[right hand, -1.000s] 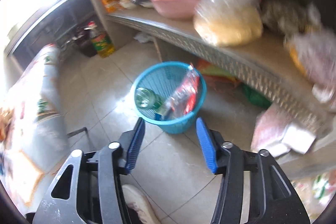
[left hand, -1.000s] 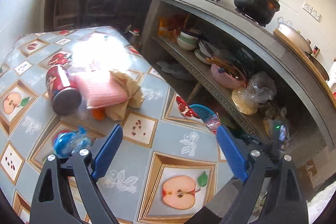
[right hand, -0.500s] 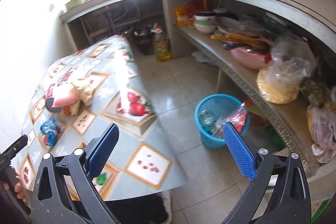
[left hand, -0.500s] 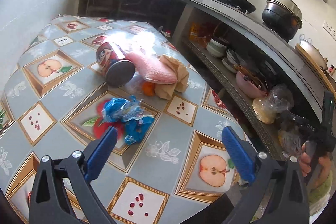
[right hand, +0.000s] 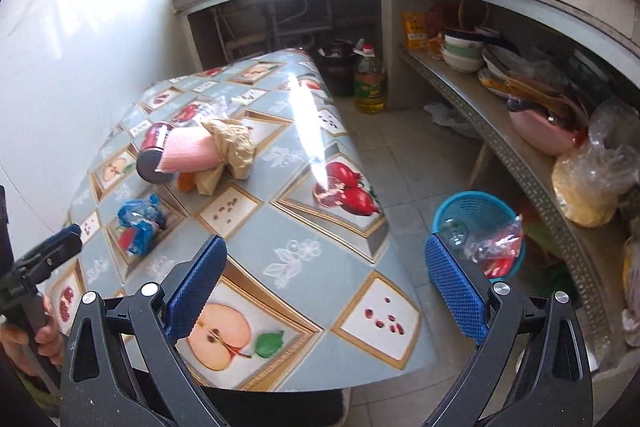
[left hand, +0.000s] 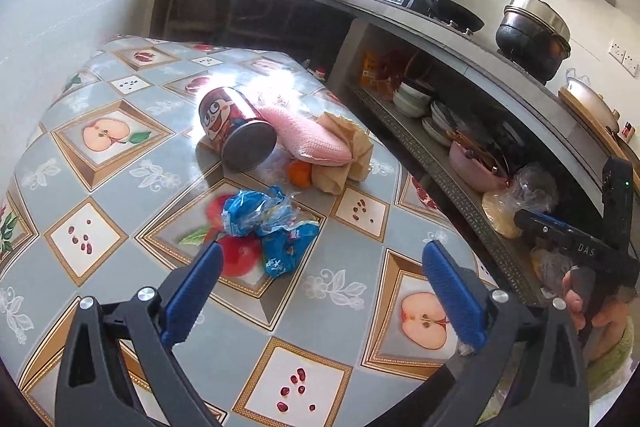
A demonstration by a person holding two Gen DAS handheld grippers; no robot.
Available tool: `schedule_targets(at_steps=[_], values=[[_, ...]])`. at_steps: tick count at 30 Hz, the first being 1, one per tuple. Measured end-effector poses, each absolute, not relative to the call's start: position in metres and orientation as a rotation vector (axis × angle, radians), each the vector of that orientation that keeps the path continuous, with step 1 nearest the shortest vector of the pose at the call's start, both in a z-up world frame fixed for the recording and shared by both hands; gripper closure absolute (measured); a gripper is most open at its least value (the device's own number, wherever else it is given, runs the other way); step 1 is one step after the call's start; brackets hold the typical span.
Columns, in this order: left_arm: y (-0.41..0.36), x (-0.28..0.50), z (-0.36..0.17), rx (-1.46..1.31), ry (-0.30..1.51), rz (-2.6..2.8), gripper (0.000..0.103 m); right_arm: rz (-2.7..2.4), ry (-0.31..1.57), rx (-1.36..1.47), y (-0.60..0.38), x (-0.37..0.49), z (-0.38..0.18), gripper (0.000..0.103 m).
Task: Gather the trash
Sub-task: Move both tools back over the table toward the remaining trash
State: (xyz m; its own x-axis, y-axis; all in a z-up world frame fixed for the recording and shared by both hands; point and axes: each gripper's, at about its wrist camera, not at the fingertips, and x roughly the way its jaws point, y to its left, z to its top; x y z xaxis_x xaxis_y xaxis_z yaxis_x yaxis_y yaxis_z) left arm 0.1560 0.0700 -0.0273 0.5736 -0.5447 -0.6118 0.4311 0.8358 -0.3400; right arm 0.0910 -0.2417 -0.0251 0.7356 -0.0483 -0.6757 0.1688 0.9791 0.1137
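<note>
two grippers gaping, empty | blue wrappers near can, pink cloth, perhaps orange

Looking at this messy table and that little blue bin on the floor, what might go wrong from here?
The can lies on its side against the pink cloth, so a nudge might send it rolling off the table. The crumpled blue wrappers are loose and could slip from the open left gripper. The blue basket sits low beside the table and already holds trash, so a dropped piece may miss it.
</note>
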Motion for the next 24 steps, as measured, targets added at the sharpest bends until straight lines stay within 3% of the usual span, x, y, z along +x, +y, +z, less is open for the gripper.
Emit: schedule_targets(at_steps=[4, 12, 22, 24], values=[[0.068, 0.164, -0.027, -0.170, 0.760, -0.591, 0.006, -0.071, 0.717, 0.264, -0.241, 0.108, -0.024, 0.009], [0.054, 0.175, -0.036, -0.022, 0.767, -0.598, 0.006, 0.042, 0.749, 0.341, -0.232, 0.131, -0.036, 0.021], [0.029, 0.231, -0.060, 0.159, 0.886, -0.552, 0.006, 0.065, 0.781, 0.353, -0.238, 0.128, -0.047, 0.022], [0.025, 0.238, -0.065, 0.165, 0.911, -0.544, 0.012, 0.062, 0.787, 0.360, -0.241, 0.128, -0.049, 0.023]])
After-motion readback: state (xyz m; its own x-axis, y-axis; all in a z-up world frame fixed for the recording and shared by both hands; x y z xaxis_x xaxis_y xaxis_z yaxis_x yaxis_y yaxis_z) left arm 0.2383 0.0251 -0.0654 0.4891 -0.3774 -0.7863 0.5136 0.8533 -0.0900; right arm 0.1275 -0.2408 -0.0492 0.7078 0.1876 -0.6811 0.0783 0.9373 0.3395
